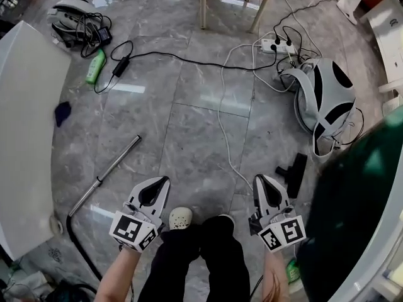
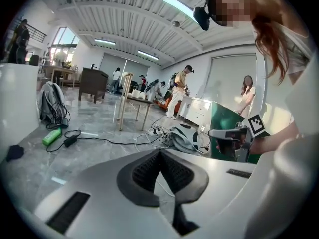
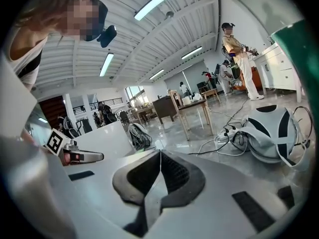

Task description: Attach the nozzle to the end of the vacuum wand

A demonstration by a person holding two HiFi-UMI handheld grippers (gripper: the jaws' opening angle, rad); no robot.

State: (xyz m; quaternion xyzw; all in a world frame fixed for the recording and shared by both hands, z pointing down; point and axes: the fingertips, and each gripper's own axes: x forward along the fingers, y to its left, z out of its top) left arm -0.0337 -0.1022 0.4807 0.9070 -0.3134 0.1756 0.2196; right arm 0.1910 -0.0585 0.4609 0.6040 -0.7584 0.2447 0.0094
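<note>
1. Down on the grey tiled floor (image 1: 201, 99), the vacuum wand (image 1: 104, 176) lies on a slant, left of the person's feet. Its nearer end is close to the white counter (image 1: 25, 124) that bounds the floor on the left.
2. From that nearer end a black hose (image 1: 79, 244) curves off toward the person.
3. On the right side of the floor the black nozzle (image 1: 295, 173) lies flat. It is well apart from the wand, beside a dark green panel (image 1: 359, 219) and just below a white-and-black harness pack (image 1: 324, 99).
4. Between the wand and the person's white shoe (image 1: 181, 218) hangs the left gripper (image 1: 165, 181). Its jaws are pressed together with nothing between them, and it touches neither wand nor shoe.
5. Just left of the nozzle is the right gripper (image 1: 258, 180), apart from it. Its jaws also meet, with nothing held.
6. Farther out on the floor lie a green bottle (image 1: 96, 66) and a power strip (image 1: 274, 44) with cables trailing across the tiles.
</note>
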